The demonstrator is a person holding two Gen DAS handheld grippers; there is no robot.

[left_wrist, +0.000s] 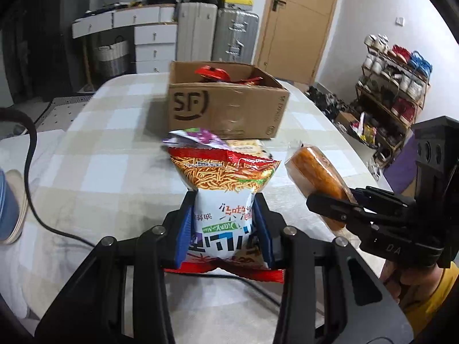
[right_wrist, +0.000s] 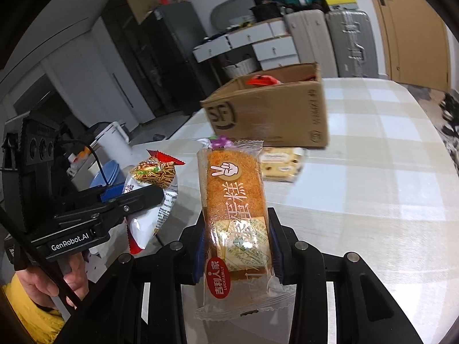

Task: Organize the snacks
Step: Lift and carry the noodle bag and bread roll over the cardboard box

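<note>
Each tool has a black linkage frame with round silver pivot screws and blue pads. The left tool (right_wrist: pixel 137 197) bears white "GenRobot.AI" lettering and a black cable. The right tool (left_wrist: pixel 330 200) is likewise black. The person's sleeve (right_wrist: pixel 31 324) is yellow.

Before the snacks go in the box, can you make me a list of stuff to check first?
1. Left gripper has its noodle snack bag squeezed tight between the fingers: ok.
2. Right gripper holds the wrapped cake firmly: ok.
3. Cardboard box is open on top: ok.
4. Room left in the box: cannot tell, red packets already lie inside and the bottom is hidden.
5. Way to the box is free: not ok, a purple packet and a cracker pack lie on the table in front of it, so lift over them.
6. The two grippers are apart, not bumping: ok.
</note>
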